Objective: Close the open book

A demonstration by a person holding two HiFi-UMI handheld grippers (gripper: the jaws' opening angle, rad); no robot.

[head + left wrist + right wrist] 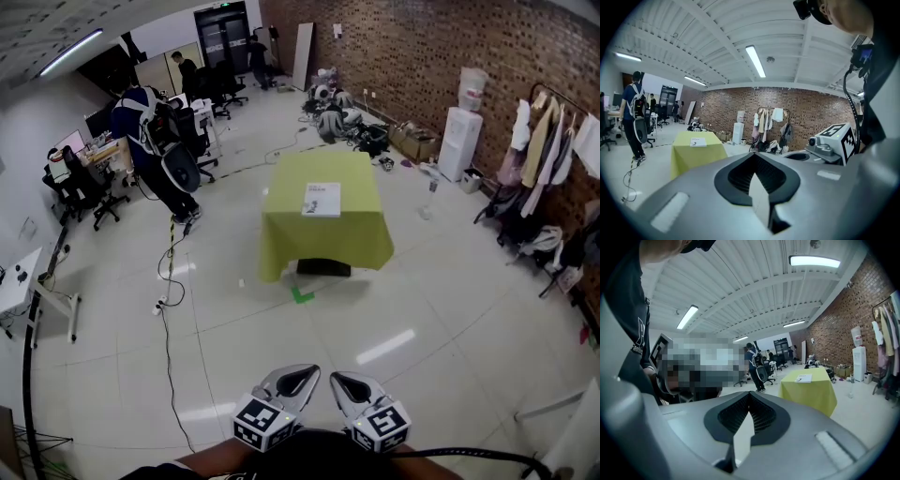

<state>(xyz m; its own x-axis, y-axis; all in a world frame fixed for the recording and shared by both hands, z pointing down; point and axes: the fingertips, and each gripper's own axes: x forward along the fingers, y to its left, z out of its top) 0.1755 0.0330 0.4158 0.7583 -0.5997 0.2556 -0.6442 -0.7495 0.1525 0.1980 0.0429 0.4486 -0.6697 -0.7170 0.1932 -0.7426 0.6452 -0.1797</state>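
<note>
Tongs, both sets: the left tongs (305,373) and the right tongs (342,380) are held side by side, close in front of the operator's body at the bottom of the head view. Their tips point toward the counter (328,239). Each gripper view shows its jaws clenched tip to tip with nothing between them, so both the left tongs (754,154) and the right tongs (750,393) are empty. Judgement: this is a carrying posture for the approach, and with nothing in reach there is no cause to open them.

Task item: the book (322,199) lies flat near the middle of the counter top, well apart from both tongs, with bare floor (375,319) between. From this far off it cannot be confirmed that its pages lie open.

Placement: the central position keeps the book off every edge. It is judged reachable from the near side once the operator stands at the counter. A yellow-green cloth (281,244) covers the counter and hangs down its sides. Judged risk: the cloth may slide or bunch if a cover is pushed rather than lifted.

Surroundings: a cable (167,309) runs across the floor, left of the direct line. A green tape mark (301,294) lies just before the counter. A person (150,131) stands well to its left.

Status: closing not begun; approach is the step in hand.
</note>
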